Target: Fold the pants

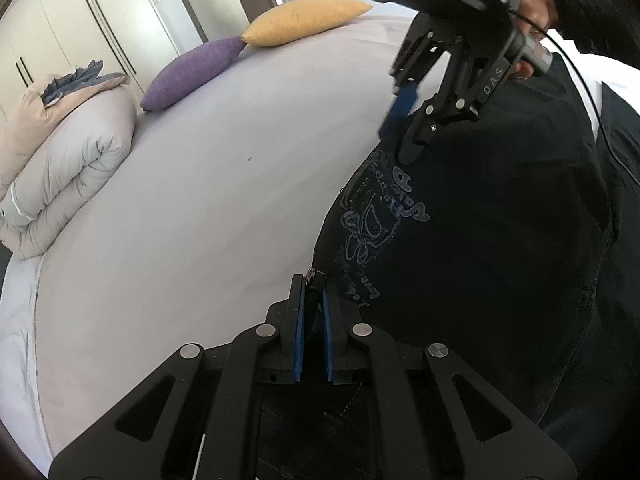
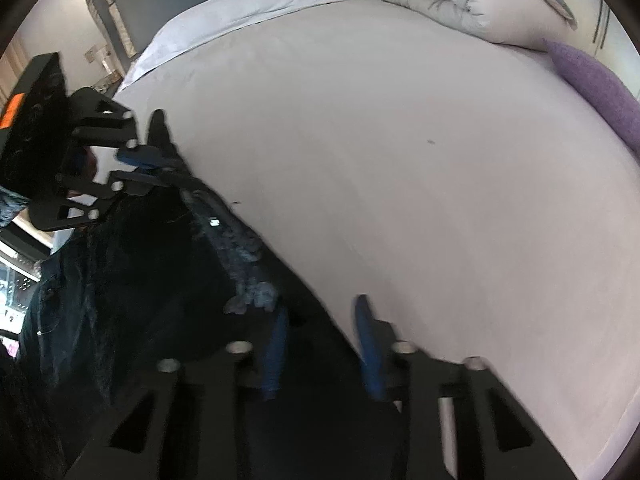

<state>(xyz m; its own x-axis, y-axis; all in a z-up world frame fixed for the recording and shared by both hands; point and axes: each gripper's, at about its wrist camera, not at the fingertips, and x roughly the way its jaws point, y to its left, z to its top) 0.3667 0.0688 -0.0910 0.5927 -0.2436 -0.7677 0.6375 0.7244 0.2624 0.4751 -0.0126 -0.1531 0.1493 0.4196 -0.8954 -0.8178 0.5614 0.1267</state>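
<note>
One pair of pants (image 1: 460, 240): black, denim-like weave, with a pale blue line-drawn print (image 1: 372, 224) on one face. It lay on the bed (image 1: 224, 184) at the near edge, filling the 3 to 5 o'clock part of the left wrist view and the 7 to 9 o'clock part of the right wrist view. Its long axis in the right wrist view ran from 10 o'clock toward 5 o'clock, along the cloth's edge; which end was the waist could not be told.

Two grippers, black linkage frames with blue pads. The left gripper (image 1: 314, 280) had its jaws together, clamped on a corner of the pants' edge at 6 o'clock of its own view. The right gripper (image 2: 322, 320) stood with jaws apart, one pad over the black cloth and one over the sheet; the cloth edge lay between them, and no pad was seen pressing on it. A hand (image 1: 532, 12) in a dark sleeve held it at 1 o'clock of the left wrist view.

One bed, its sheet smooth, matte, pale lilac-grey.

Two pillows, both plump and oblong: one purple (image 1: 192, 76), one yellow (image 1: 304, 22), touching end to end at 11 to 12 o'clock.

One rolled duvet (image 1: 68, 168), puffy, grey-white and beige, at 9 o'clock.

One wardrobe (image 1: 100, 20), white flat doors, long dark handles, at 10 o'clock.
</note>
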